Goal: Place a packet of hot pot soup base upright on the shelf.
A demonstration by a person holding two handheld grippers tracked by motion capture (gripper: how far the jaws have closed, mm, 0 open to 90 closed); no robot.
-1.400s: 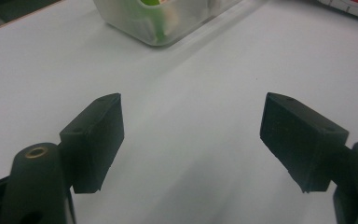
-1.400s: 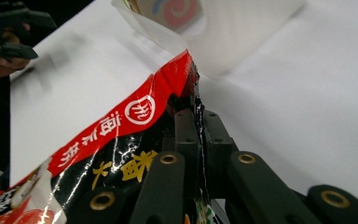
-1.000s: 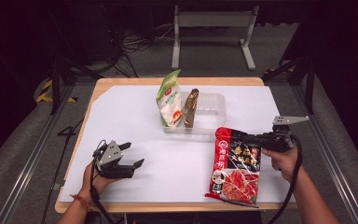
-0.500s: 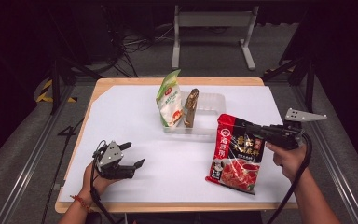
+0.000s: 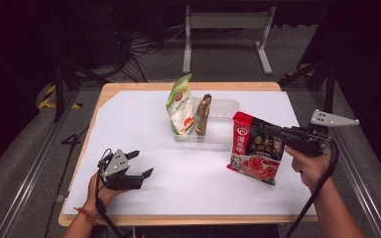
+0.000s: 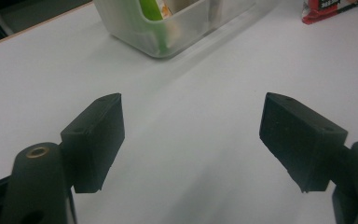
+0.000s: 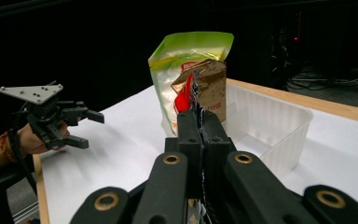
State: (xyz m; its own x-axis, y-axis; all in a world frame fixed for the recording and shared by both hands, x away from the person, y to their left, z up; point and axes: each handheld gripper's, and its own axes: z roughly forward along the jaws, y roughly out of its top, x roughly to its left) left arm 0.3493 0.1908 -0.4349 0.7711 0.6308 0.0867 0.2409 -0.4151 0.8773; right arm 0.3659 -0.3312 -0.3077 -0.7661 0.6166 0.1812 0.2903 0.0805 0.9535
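white table [image 5: 144,124]: right gripper [image 5: 273,130] pinching red packet [image 5: 256,148]

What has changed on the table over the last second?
The right gripper, shut on the red packet, has lifted it from lying flat to nearly upright and carried it toward the clear tray. The left gripper stays open at the near left; the green pouch and brown packet still stand in the tray.
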